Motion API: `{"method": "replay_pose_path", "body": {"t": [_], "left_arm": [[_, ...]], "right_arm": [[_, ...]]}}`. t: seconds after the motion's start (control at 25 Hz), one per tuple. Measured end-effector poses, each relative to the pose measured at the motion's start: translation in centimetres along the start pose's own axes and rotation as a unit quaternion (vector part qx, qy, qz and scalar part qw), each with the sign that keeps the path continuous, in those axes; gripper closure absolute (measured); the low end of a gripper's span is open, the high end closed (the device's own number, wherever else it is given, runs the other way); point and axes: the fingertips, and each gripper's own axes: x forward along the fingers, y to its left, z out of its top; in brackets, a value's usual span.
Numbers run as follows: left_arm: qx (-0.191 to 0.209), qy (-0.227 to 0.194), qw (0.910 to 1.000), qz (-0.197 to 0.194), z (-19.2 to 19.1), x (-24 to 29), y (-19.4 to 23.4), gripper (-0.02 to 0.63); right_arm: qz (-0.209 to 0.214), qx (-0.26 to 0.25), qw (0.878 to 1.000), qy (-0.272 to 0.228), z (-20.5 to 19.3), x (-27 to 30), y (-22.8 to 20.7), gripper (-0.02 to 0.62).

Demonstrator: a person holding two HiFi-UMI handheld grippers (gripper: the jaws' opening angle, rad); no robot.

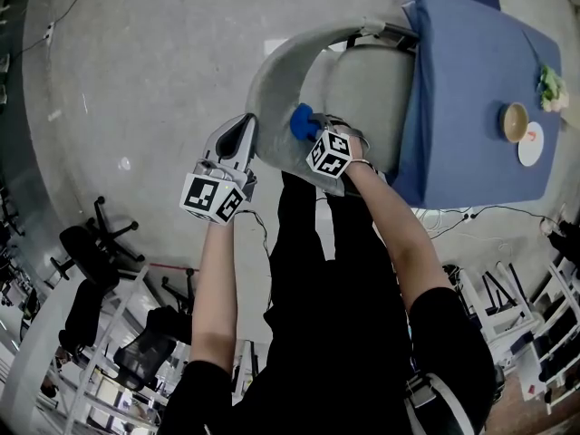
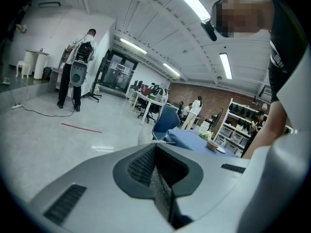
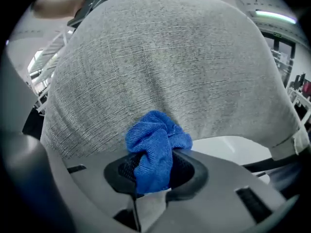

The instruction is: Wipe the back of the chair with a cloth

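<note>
The right tool (image 3: 153, 171), clamped on the blue cloth (image 3: 155, 144), should press firmly along the chair back (image 3: 165, 57); the left tool (image 2: 158, 174) is closed and empty.

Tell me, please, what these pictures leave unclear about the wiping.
- Head view: the right gripper hides its own jaws and most of the cloth.
- Right gripper view: whether the cloth touches the chair back cannot be told; the gripper body hides the back's lower part.
- Head view: the bowl is too small to show its contents.
</note>
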Motion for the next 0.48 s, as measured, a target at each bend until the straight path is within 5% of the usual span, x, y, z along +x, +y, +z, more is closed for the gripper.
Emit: {"method": "replay_pose_path", "body": {"t": [0.48], "left_arm": [[0.005, -0.001, 0.9999, -0.012, 0.0, 0.0, 0.1, 0.581]], "right_arm": [[-0.051, 0.096, 0.993, -0.037, 2.8, 0.0, -6.2, 0.463]]}}
